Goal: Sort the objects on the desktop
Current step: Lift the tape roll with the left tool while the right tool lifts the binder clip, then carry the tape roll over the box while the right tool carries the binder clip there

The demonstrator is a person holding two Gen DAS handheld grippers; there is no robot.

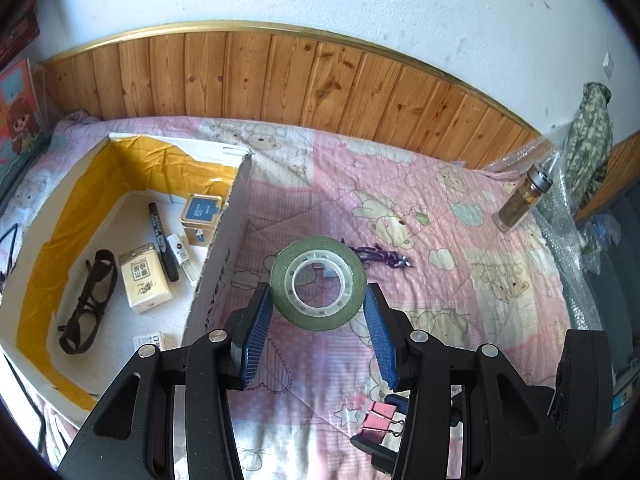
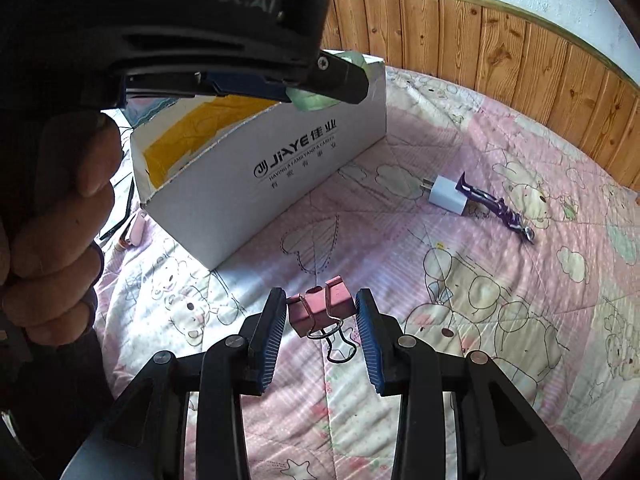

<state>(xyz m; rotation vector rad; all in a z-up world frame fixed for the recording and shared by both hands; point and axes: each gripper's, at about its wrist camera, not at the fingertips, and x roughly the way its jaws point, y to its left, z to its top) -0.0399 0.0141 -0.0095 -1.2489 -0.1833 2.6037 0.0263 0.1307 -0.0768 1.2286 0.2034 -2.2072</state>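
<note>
A green tape roll [image 1: 319, 283] was clamped in the left gripper [image 1: 319, 308] just right of the white box [image 1: 218, 264], evidently for dropping inside; a pink binder clip [image 2: 321, 306] was gripped by the right gripper [image 2: 321, 312].

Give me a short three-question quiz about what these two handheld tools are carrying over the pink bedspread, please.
1. True or false: the left tool grips a green roll of tape by its outer sides.
2. What does the right tool hold?
A. the white plug-in charger
B. the pink metal binder clip
C. the purple braided cord
3. Name one thing already lying inside the white cardboard box.

Key
1. True.
2. B.
3. Any of: the dark-framed glasses, the black marker pen, the cream tissue pack, the small blue-topped tin.
</note>
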